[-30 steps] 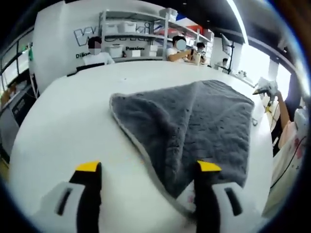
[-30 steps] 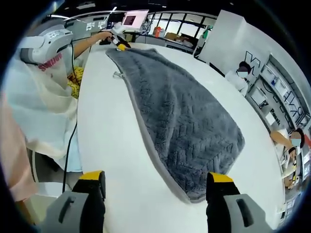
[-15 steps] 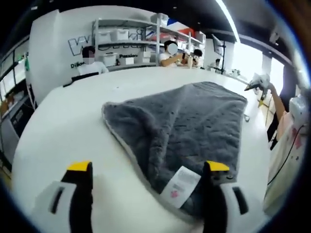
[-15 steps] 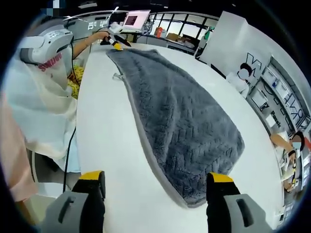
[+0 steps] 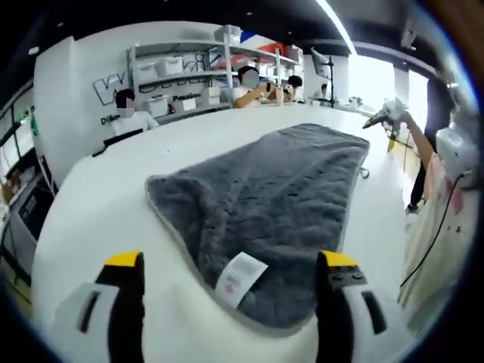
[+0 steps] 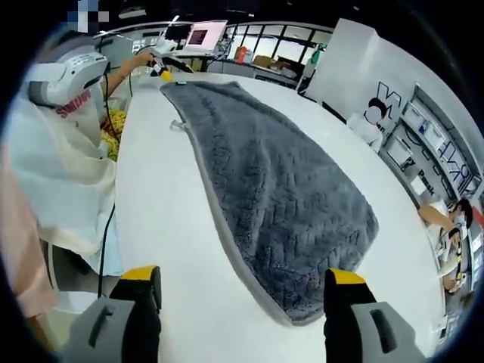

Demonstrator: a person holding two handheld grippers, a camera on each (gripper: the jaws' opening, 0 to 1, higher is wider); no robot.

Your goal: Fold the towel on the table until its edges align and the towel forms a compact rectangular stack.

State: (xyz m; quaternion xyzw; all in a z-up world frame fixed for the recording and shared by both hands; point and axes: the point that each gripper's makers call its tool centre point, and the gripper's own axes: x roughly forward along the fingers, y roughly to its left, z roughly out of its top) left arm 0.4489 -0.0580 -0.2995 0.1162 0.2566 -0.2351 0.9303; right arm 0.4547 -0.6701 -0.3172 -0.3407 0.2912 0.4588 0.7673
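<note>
So, towel (image 5: 265, 197): lay spread flat on the table (image 5: 98, 197), unfolded, label near you.
Left gripper (image 5: 231, 268): you hovered it released, framing that near corner.
Right gripper (image 6: 238, 280): released too, poised over its near corner for grabbing.

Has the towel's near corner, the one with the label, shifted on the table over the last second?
Yes. In the left gripper view the towel corner with the white label now lies flat on the table between the claw tips, no longer bunched against the right-hand tip.

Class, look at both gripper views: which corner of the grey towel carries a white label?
The towel corner nearest the left gripper, where the white label lies; the corner by the right gripper is bare.
</note>
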